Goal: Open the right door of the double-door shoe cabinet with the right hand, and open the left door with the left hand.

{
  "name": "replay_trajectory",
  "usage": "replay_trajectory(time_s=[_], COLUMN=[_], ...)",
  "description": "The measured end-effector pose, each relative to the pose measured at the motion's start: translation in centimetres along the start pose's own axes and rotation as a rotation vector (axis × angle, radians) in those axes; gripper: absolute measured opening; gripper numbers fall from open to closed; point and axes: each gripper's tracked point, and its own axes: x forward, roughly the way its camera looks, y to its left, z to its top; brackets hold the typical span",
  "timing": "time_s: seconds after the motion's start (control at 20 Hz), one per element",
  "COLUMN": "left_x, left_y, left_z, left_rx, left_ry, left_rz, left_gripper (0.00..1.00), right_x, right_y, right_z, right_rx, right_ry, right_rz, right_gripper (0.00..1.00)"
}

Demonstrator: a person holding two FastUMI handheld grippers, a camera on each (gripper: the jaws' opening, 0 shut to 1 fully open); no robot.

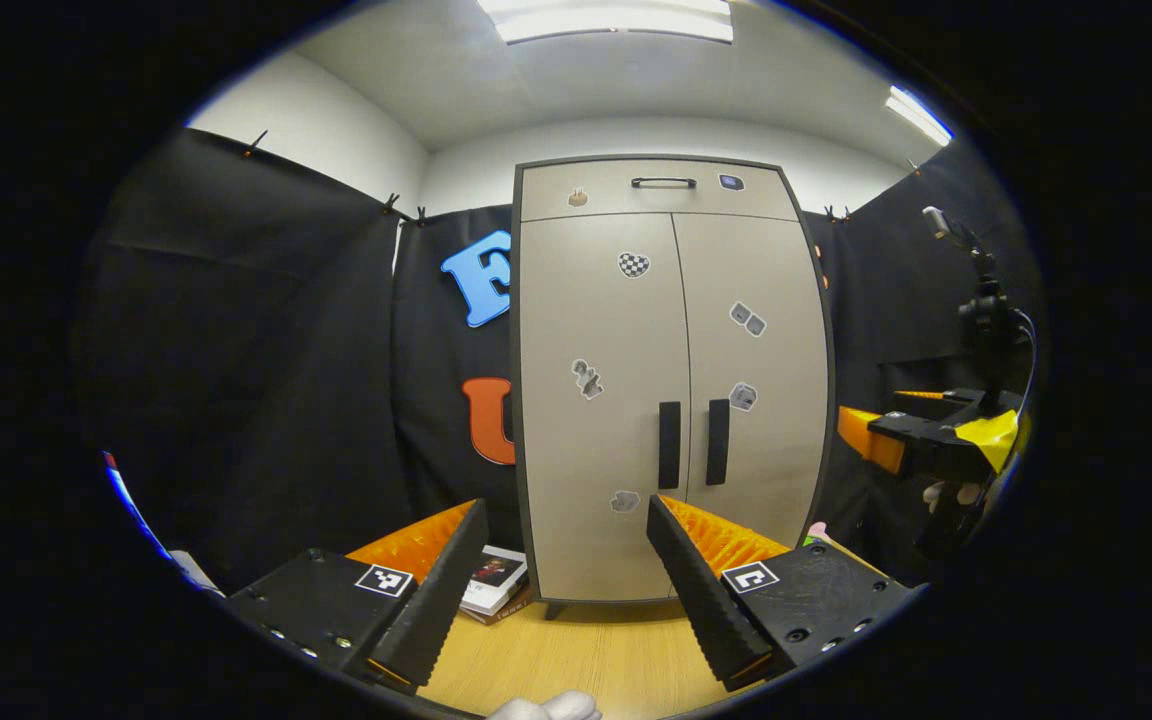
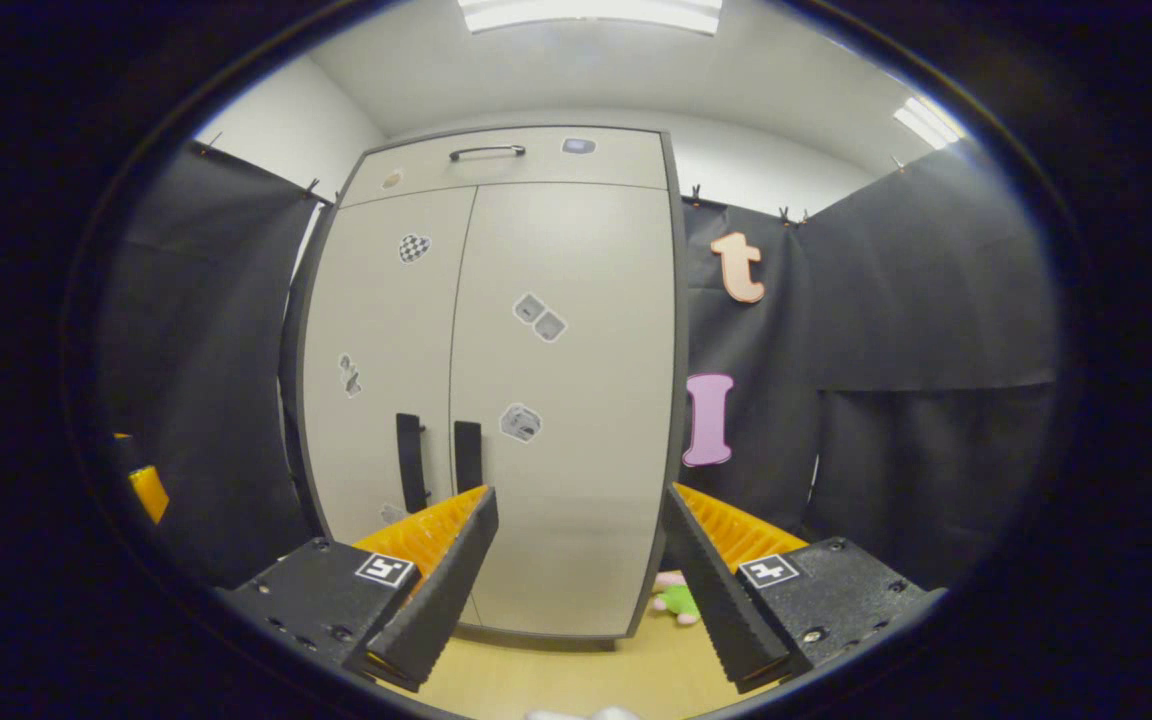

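A tall beige double-door shoe cabinet (image 1: 671, 380) stands ahead on the wooden floor, both doors closed. Two dark vertical handles sit side by side at the middle seam: the left door's handle (image 1: 669, 445) and the right door's handle (image 1: 717, 441). My left gripper (image 1: 566, 515) is open, held short of the cabinet and below the handles. Off to the right in the left gripper view, the right gripper (image 1: 861, 432) hangs in a gloved hand. In the right gripper view my right gripper (image 2: 579, 500) is open before the right door (image 2: 561, 400), with the right door's handle (image 2: 467, 456) up to its left.
A drawer with a dark handle (image 1: 663, 182) tops the cabinet. Books (image 1: 494, 583) lie on the floor at the cabinet's left foot. A small pink and green toy (image 2: 674, 597) lies by its right foot. A camera stand (image 1: 981, 300) rises at the far right.
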Motion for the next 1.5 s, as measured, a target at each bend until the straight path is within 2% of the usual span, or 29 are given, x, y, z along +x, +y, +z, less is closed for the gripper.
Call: replay_trajectory(time_s=[0.45,0.6,0.85,0.95,1.15,1.3,1.35,1.4,1.5], left_x=[-1.7,-1.8,-1.5,-1.3,-0.8,-0.6,-0.7,-0.8,-0.9], left_y=[2.8,3.8,4.8,5.2,5.4,5.3,5.4,5.4,5.4], left_z=[-1.5,-1.5,-1.8,-1.9,-2.0,-2.0,-2.0,-2.1,-2.2], left_rx=[-0.003,0.001,0.004,0.000,-0.010,-0.014,-0.013,-0.012,-0.020], left_ry=[0.047,0.058,0.073,0.077,0.081,0.079,0.075,0.075,0.073], left_rz=[0.083,0.122,0.169,0.182,0.190,0.179,0.177,0.176,0.164], left_gripper=[0.96,0.96,0.96,0.96,0.96,0.96,0.96,1.00,0.96], right_x=[9.9,13.7,17.3,18.2,19.4,19.3,19.4,19.3,19.1], right_y=[7.4,8.9,10.1,9.7,9.5,10.1,10.2,10.2,10.1], right_z=[-1.8,-2.9,-4.8,-5.0,-5.4,-5.3,-5.7,-5.3,-5.5], right_rx=[0.027,0.021,0.034,0.029,0.055,0.042,0.034,0.024,0.027], right_ry=[0.043,0.077,0.133,0.140,0.151,0.163,0.164,0.164,0.182], right_rz=[0.062,0.066,0.071,0.053,0.031,0.031,0.024,0.015,0.021], right_gripper=[1.00,0.95,0.86,0.80,0.61,0.51,0.39,0.34,0.31])
